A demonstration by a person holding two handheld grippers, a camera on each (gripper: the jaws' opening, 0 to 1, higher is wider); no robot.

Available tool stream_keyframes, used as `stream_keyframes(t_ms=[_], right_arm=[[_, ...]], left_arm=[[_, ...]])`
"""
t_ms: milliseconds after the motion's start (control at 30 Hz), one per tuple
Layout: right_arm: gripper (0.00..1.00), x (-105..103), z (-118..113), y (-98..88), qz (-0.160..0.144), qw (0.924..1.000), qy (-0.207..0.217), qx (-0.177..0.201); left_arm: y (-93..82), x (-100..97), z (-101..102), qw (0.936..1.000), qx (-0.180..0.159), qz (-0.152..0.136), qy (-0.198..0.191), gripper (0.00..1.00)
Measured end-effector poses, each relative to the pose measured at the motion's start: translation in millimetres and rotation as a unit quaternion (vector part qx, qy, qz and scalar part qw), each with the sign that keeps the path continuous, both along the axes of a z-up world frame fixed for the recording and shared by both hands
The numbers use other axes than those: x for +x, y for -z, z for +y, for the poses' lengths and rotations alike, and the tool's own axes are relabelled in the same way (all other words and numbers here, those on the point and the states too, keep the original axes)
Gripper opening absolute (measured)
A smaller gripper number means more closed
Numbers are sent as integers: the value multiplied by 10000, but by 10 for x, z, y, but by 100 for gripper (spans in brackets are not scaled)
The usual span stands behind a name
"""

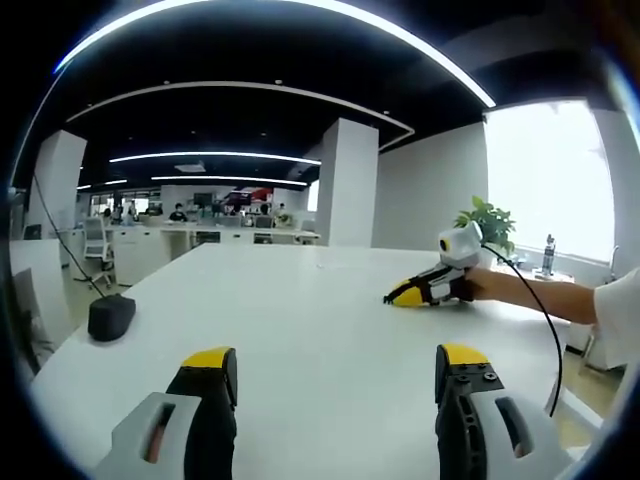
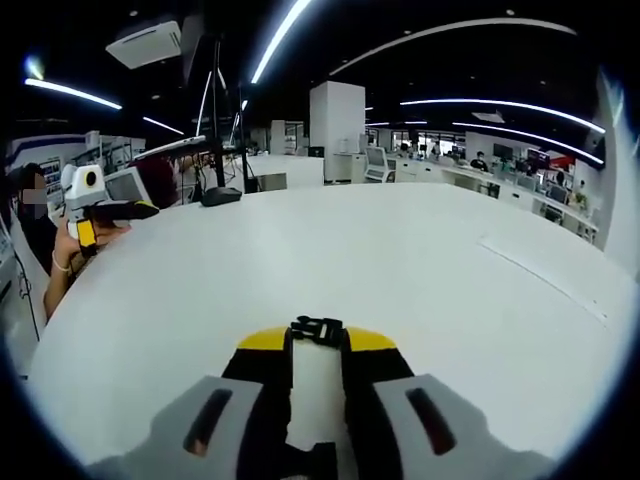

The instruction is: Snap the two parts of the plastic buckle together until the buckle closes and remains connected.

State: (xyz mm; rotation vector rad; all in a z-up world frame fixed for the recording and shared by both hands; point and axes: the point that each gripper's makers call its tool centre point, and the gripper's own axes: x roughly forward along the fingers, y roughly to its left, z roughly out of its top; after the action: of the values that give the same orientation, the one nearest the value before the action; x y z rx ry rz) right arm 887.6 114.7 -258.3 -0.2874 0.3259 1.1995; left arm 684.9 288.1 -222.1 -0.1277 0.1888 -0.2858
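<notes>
My left gripper [image 1: 335, 385] is wide open and holds nothing. It hangs low over the bare white worktop [image 1: 300, 310], pointing flat across it. My right gripper [image 2: 316, 345] is almost closed, and the black buckle [image 2: 316, 330] sits right at its tips, on the worktop. I cannot tell if both parts are already clicked. I think I should bring the left one over, hold one half still, and push straight in, slowly. My hand [image 1: 482, 284] keeps the right gripper low and level.
</notes>
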Motion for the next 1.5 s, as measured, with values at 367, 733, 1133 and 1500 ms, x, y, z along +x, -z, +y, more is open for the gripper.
stream_keyframes(t_ms=[367, 733, 1133, 1500], right_arm=[[19, -6, -15, -45, -3, 9999, 20, 105], [19, -23, -113, -168, -92, 9995, 142, 269], [19, -6, -300, -211, -168, 9985, 385, 362], [19, 71, -515, -216, -276, 9957, 813, 349]], left_arm=[[17, 13, -20, 10000, 6, 29, 22, 83], [26, 13, -41, 10000, 1, 37, 46, 83], [30, 7, -84, 9999, 3, 31, 100, 83], [28, 27, -126, 9999, 6, 29, 152, 83]])
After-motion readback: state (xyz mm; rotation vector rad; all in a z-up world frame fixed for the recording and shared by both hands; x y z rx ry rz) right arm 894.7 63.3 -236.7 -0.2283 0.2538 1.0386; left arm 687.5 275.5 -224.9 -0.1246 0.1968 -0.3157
